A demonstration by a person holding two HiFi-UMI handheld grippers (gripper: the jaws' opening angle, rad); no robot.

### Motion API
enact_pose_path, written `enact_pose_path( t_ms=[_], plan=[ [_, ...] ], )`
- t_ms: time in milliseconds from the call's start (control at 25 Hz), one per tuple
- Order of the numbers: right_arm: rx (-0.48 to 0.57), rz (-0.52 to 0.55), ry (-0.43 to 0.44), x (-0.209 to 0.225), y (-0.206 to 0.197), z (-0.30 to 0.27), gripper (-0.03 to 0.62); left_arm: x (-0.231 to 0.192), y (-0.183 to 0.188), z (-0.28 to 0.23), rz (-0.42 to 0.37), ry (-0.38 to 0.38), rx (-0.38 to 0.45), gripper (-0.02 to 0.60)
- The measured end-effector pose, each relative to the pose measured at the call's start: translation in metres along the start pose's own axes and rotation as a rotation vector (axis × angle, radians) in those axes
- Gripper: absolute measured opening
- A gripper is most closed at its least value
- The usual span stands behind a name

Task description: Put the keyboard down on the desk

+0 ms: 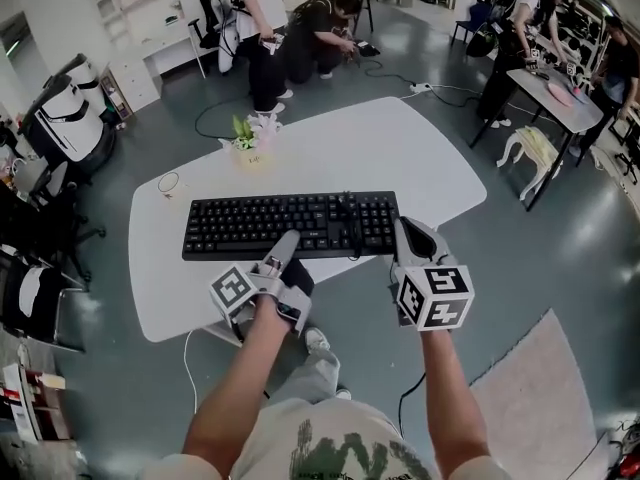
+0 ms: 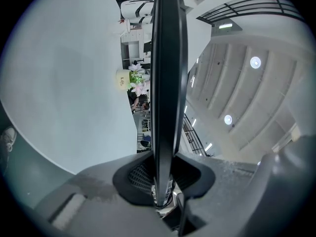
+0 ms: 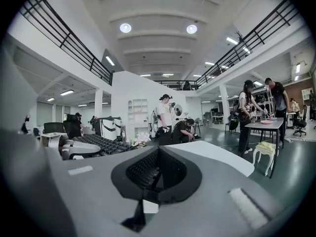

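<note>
A black keyboard (image 1: 290, 225) hangs level just above the white desk (image 1: 380, 148). My left gripper (image 1: 285, 248) is shut on its near edge. In the left gripper view the keyboard (image 2: 168, 83) runs edge-on between the jaws of the left gripper (image 2: 163, 181), with a gap to the desk (image 2: 59, 83). My right gripper (image 1: 412, 236) sits at the keyboard's right end. In the right gripper view the right gripper (image 3: 157, 169) is shut with nothing in it, and the keyboard (image 3: 98, 143) lies off to its left.
A small flower pot (image 1: 247, 146) stands at the desk's far edge, and a thin ring (image 1: 170, 182) lies at its left. Office chairs (image 1: 60, 118) crowd the left. People (image 1: 260, 28) work behind, and a table (image 1: 555, 93) and stool (image 1: 535, 153) stand at the right.
</note>
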State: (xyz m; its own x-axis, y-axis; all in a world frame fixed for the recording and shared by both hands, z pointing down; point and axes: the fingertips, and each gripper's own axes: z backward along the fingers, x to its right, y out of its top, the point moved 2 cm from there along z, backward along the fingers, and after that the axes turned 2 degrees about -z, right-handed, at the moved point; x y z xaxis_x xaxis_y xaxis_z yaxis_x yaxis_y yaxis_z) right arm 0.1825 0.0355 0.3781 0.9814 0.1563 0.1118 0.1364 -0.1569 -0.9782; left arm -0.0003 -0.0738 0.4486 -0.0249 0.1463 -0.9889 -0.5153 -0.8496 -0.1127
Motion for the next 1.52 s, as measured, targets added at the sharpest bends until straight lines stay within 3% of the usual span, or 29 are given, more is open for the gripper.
enact_pose_path(
  t_ms=[920,1520],
  plan=[
    [-0.071,0.078,0.196,-0.051,0.036,-0.216,-0.002,-0.032,0.16,-0.076,0.023,0.013,0.174,0.091],
    [-0.093,0.103,0.242,-0.07,0.042,-0.268,-0.002,-0.044,0.198,-0.09,0.039,0.016,0.203,0.091]
  ],
)
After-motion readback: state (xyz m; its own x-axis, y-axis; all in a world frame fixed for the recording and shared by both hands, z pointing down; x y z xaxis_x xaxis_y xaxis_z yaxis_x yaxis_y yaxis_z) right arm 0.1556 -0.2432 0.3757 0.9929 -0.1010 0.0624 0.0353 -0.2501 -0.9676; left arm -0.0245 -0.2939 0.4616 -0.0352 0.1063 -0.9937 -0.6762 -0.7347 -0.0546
